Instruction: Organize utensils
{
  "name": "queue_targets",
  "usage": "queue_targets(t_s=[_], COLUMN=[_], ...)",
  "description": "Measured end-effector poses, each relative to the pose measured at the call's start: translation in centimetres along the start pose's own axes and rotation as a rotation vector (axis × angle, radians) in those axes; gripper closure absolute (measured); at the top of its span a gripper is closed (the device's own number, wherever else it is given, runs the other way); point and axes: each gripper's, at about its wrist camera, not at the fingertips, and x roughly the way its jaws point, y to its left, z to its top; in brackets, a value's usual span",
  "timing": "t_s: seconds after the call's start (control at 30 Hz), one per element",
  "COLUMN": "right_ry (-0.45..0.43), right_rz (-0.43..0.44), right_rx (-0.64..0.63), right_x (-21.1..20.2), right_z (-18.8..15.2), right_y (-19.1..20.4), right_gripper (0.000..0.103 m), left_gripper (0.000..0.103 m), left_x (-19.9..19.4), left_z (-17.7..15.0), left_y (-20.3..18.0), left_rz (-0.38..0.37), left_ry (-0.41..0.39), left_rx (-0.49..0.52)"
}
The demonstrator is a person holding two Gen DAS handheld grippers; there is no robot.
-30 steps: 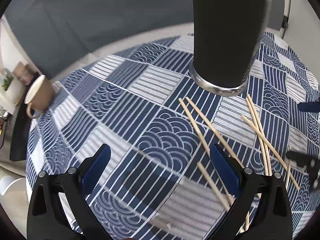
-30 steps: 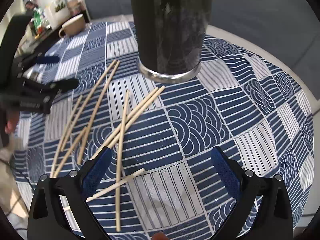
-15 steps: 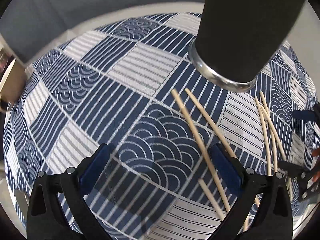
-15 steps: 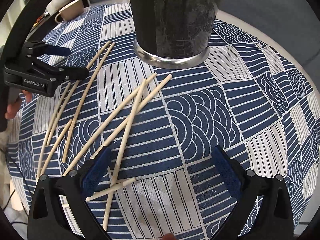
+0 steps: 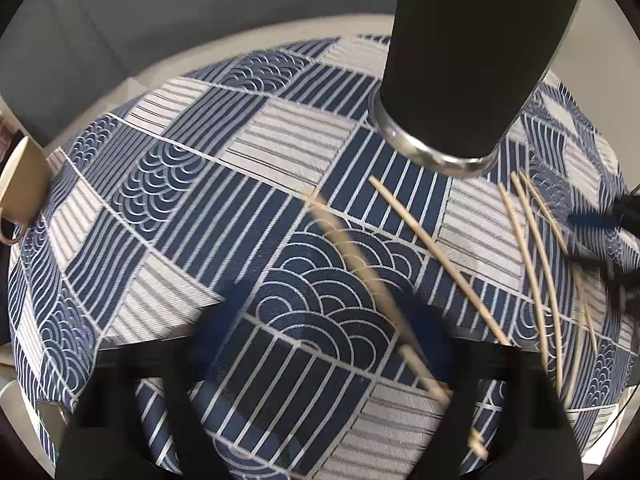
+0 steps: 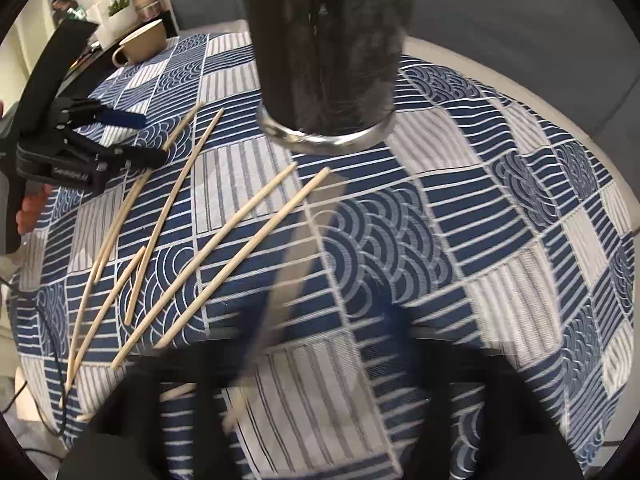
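Holder: we see a tall black cylinder with a steel base ring (image 6: 326,60) standing upright on the patterned cloth, straight ahead of both pairs of fingers; its mouth is cut off by the frame, so we cannot tell what is inside.
Mug: a tan cup (image 6: 142,42) sits at the far edge of the cloth, far left of our right fingers; its inside is hidden from us.
Chopsticks: loose wooden sticks (image 6: 224,248) lie scattered flat on the cloth, left of our right fingers and short of the holder.
Left gripper (image 5: 332,344): our jaws are closing and badly smeared; one blurred chopstick (image 5: 360,264) runs between them, though contact is unclear.
Stick beside it: a second chopstick (image 5: 436,256) lies just right of our left fingers, and more lie further right.
Right gripper (image 6: 320,340): our jaws are closed together; a blurred stick (image 6: 296,264) seems pinched in them, but the smear leaves us unsure.
Cloth: the blue and white tablecloth (image 6: 500,240) is bare to the right of our right fingers.
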Motion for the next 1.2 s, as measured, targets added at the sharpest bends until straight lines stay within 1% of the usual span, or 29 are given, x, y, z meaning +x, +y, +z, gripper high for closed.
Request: queue_targets(t_s=[0.03, 0.07, 0.13, 0.17, 0.2, 0.33, 0.43, 0.5, 0.6, 0.67, 0.77, 0.8, 0.83, 0.93, 0.97, 1.03, 1.1, 1.2], right_ry=[0.013, 0.015, 0.005, -0.005, -0.016, -0.074, -0.115, -0.142, -0.202, -0.267, -0.358, -0.386, -0.419, -0.492, -0.515, -0.544, -0.570, -0.622], right_rz=[-0.004, -0.004, -0.010, 0.002, 0.017, 0.019, 0.030, 0.032, 0.056, 0.064, 0.119, 0.136, 0.155, 0.209, 0.238, 0.265, 0.266, 0.292], right_rx=[0.005, 0.006, 0.013, 0.035, 0.055, 0.117, 0.151, 0.165, 0.202, 0.252, 0.318, 0.334, 0.346, 0.348, 0.356, 0.361, 0.359, 0.350], right_x=[-0.1, -0.2, -0.3, -0.4, -0.5, -1.7, -3.2, -4.4, -6.3, -8.1, -10.2, -10.9, -11.8, -14.0, -14.6, -15.9, -17.1, -19.3], right_z=[0.0, -0.2, -0.4, -0.6, -0.8, -1.1, -0.9, -0.8, -0.1, 0.0, 0.2, 0.2, 0.2, 0.0, -0.2, -0.4, -0.4, 0.0], right_y=[-0.4, -0.8, -1.4, -2.0, -2.5, -4.4, -5.3, -5.6, -6.1, -6.5, -6.9, -7.0, -6.8, -6.5, -6.3, -5.5, -4.6, -3.5], right_gripper=[0.096, 0.097, 0.098, 0.098, 0.098, 0.098, 0.098, 0.098, 0.098, 0.098, 0.098, 0.098, 0.098, 0.098, 0.098, 0.098, 0.098, 0.098], left_gripper=[0.073, 0.089, 0.092, 0.093, 0.094, 0.097, 0.097, 0.098, 0.098, 0.098, 0.098, 0.098, 0.098, 0.098, 0.098, 0.098, 0.098, 0.098], left_x=[-0.3, -0.5, -0.7, -0.9, -0.6, -1.1, -1.6, -2.1, -3.4, -4.5, -5.7, -6.4, -7.7, -10.7, -11.3, -13.1, -14.9, -17.5], left_z=[-0.1, -0.2, -0.6, -1.0, -0.9, -1.9, -2.3, -2.3, -2.0, -2.0, -2.0, -2.2, -2.7, -4.1, -4.3, -5.0, -5.3, -5.2], left_y=[0.2, 0.7, 2.1, 2.9, 3.4, 4.9, 5.4, 5.5, 6.0, 6.6, 7.5, 7.7, 7.9, 8.2, 8.1, 7.9, 7.4, 6.4], left_rz=[0.002, 0.008, -0.017, -0.042, -0.051, -0.076, -0.093, -0.089, -0.087, -0.083, -0.105, -0.119, -0.139, -0.231, -0.243, -0.301, -0.320, -0.337], left_ry=[0.000, -0.001, 0.001, -0.004, -0.005, -0.023, -0.039, -0.051, -0.091, -0.117, -0.146, -0.167, -0.218, -0.323, -0.345, -0.398, -0.443, -0.498], left_rx=[-0.005, -0.027, -0.089, -0.118, -0.133, -0.195, -0.220, -0.229, -0.217, -0.222, -0.238, -0.242, -0.257, -0.268, -0.271, -0.282, -0.278, -0.254])
